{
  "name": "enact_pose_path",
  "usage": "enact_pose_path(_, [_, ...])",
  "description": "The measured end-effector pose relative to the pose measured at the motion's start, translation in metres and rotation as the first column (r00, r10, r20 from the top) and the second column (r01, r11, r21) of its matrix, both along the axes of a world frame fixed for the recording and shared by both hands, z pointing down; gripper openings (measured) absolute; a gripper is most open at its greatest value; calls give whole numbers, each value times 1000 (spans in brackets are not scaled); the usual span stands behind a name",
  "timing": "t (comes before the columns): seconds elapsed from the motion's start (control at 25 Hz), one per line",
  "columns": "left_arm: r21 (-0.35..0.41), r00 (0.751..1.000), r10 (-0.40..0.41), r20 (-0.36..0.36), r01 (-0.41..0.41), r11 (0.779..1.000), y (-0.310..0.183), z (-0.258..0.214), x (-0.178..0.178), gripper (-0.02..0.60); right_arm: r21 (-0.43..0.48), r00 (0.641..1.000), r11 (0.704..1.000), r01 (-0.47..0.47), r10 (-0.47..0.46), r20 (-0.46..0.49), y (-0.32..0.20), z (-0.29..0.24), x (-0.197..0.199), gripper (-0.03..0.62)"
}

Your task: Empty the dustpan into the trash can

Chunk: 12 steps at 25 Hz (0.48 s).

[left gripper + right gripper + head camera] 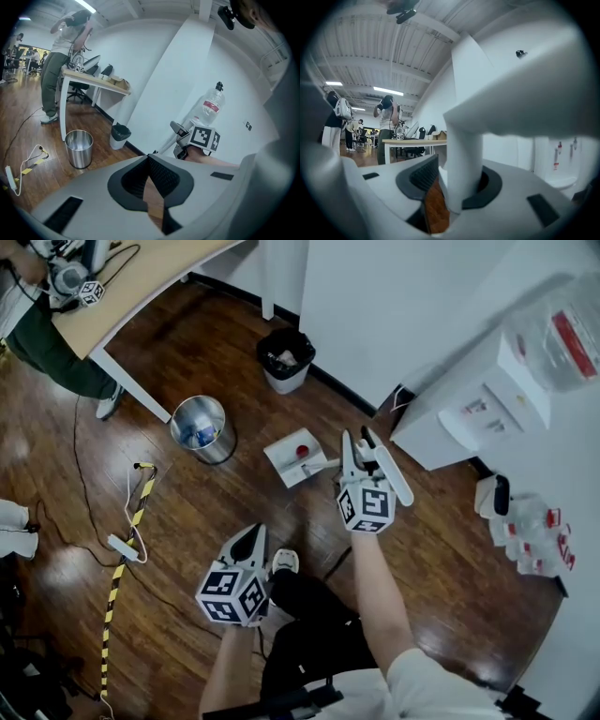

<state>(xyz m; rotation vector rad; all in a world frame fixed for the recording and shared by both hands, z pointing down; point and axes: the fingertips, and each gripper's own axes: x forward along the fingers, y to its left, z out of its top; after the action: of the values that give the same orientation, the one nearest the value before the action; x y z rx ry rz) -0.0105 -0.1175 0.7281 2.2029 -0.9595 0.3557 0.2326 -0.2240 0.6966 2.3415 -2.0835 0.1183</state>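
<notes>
**Carry the dustpan to a bin and tip it cleanly**

Head view: your right gripper (357,439) is closed on the dustpan handle (389,474). The white dustpan (289,465) hangs low, just ahead and to the left of that gripper, with a red piece (301,449) lying in it. The steel bin (216,448) stands further left of the pan. The black bin (265,348) sits well ahead, against the wall (375,315). Your left gripper (251,535) hangs low and nearer your body, jaws together and empty.

I judge the carry to be the step in hand. Hold the pan level so the red piece cannot slide off the open lip. Bring the lip over a bin's rim before you tilt it.

Left gripper view: the left jaws meet at their tips with nothing between them. The steel bin (78,154) is ahead and to the left across bare floor. The black bin (119,138) is beyond it at the wall.

Right gripper view: the white handle (461,154) stands upright between the right jaws, against the right pad.

For room, the floor between pan and steel bin is open. A table leg (131,385) stands just beyond that bin, and a power strip (122,546) with its cable lies far left. The water dispenser (459,409) crowds your right side.
</notes>
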Motion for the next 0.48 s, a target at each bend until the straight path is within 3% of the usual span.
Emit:
enact_pose_path(0.04, [-5, 1000, 0, -1, 0, 1000, 0, 0, -1, -3, -4, 1000, 1000, 2, -2, -7, -5, -1, 1, 167])
enact_pose_path(0.08, [-9, 1000, -2, -3, 2, 1000, -1, -1, -2, -4, -8, 1000, 1000, 4, -4, -16, -10, -2, 2, 118])
enact_pose_path(0.48, [-54, 998, -57, -7, 57, 997, -39, -21, -25, -5, -68, 998, 996, 50, -53, -35, -62, -33, 5, 109])
